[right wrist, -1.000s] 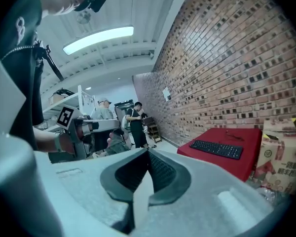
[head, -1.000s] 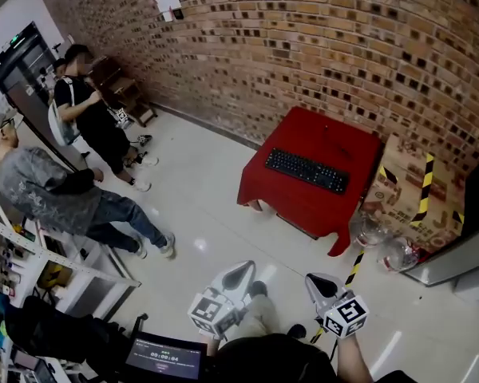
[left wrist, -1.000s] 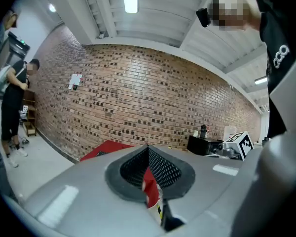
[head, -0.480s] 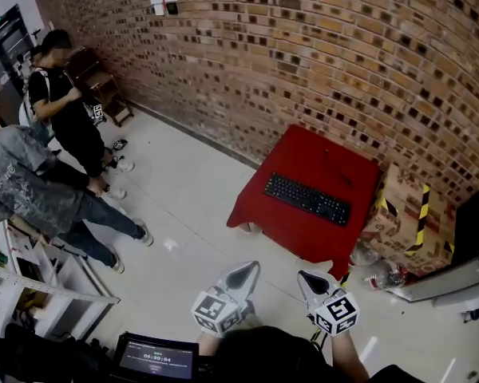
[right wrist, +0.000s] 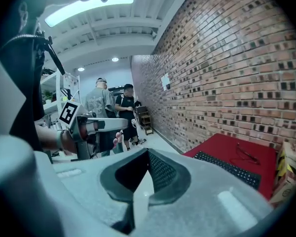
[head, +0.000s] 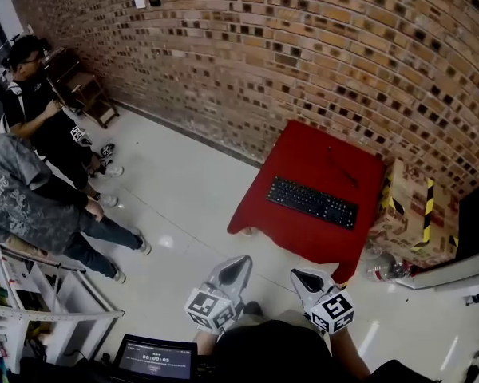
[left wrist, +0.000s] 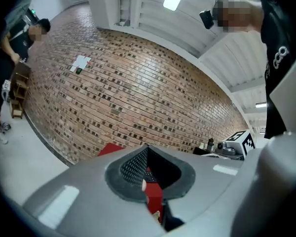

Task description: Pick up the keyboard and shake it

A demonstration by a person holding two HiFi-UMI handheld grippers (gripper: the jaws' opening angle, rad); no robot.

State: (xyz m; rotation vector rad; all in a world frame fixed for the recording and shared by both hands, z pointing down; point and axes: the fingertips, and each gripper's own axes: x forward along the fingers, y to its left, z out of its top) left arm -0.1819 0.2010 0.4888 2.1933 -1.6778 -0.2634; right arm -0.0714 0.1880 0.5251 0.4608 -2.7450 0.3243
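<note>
A black keyboard (head: 312, 202) lies flat on a low table under a red cloth (head: 303, 234) against the brick wall; the right gripper view shows the keyboard (right wrist: 227, 168) at its right. Both grippers hang near me, well short of the table. My left gripper (head: 238, 267) is shut and holds nothing. My right gripper (head: 306, 278) is likewise shut and empty. In the left gripper view a strip of the red cloth (left wrist: 154, 199) shows through the notch of the closed left gripper (left wrist: 148, 177). The right gripper (right wrist: 147, 179) points toward the wall.
Two people (head: 32, 178) stand at the left by white shelving (head: 32, 306). A cardboard box with black-and-yellow tape (head: 411, 218) sits right of the table, with clear bottles (head: 379, 268) on the floor. A tablet (head: 156, 357) is at the bottom edge. Pale floor lies between me and the table.
The view has swung: the table and keyboard sit a little lower and nearer, and the people have slid left. Both grippers stay shut and drew slightly closer together.
</note>
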